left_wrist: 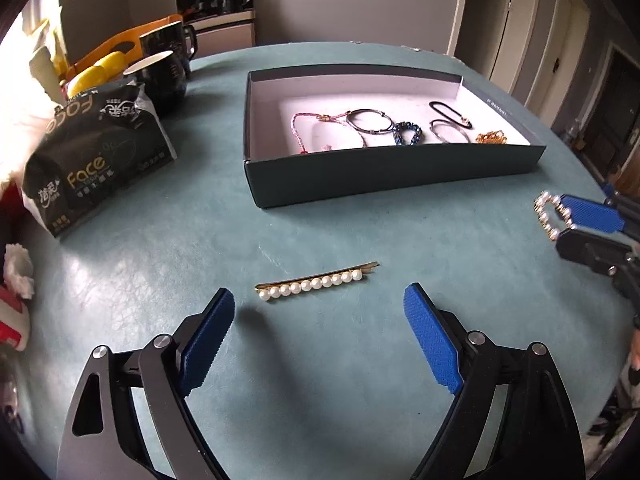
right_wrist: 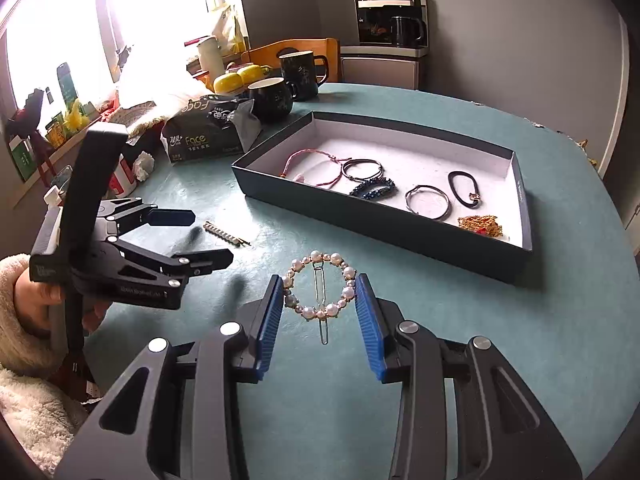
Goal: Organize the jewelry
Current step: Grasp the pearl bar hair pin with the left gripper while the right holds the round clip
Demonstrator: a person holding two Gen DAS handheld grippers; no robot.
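A straight pearl hair clip (left_wrist: 315,282) lies on the teal table just ahead of my open, empty left gripper (left_wrist: 319,304); it also shows in the right wrist view (right_wrist: 226,234). My right gripper (right_wrist: 320,290) is shut on a round pearl hair clip (right_wrist: 320,285) and holds it above the table; it shows at the right edge of the left wrist view (left_wrist: 549,216). A dark shallow box (left_wrist: 384,178) (right_wrist: 524,208) holds several bracelets, hair ties and a gold chain (right_wrist: 480,226).
A black tissue pack (left_wrist: 86,160) (right_wrist: 208,136) and two dark mugs (left_wrist: 160,76) (right_wrist: 272,98) stand at the table's left. Clutter and a window sill lie beyond them. The table edge (left_wrist: 592,184) curves close behind the box's right end.
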